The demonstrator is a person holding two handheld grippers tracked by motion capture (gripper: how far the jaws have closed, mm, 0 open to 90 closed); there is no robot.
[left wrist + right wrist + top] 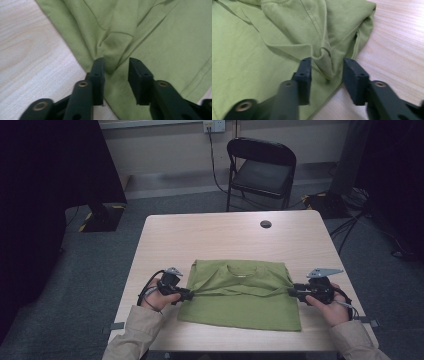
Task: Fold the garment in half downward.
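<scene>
Green shirt (240, 295) lies at the table's (210, 235) 6 o'clock edge, half folded. Left gripper (189, 294) at its 9 o'clock and right gripper (291, 291) at 3 have jaws parted around bunched-up folds, probably so both sides lift evenly

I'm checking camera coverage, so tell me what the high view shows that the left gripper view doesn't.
The high view takes in the whole table, the folding chair behind it, both hands, and the right tongs at the shirt's other edge. The left gripper view gives the close detail: the left tongs stand open, with a bunched fold of fabric between the jaws. Both show the green shirt lying on the light wood tabletop.
</scene>
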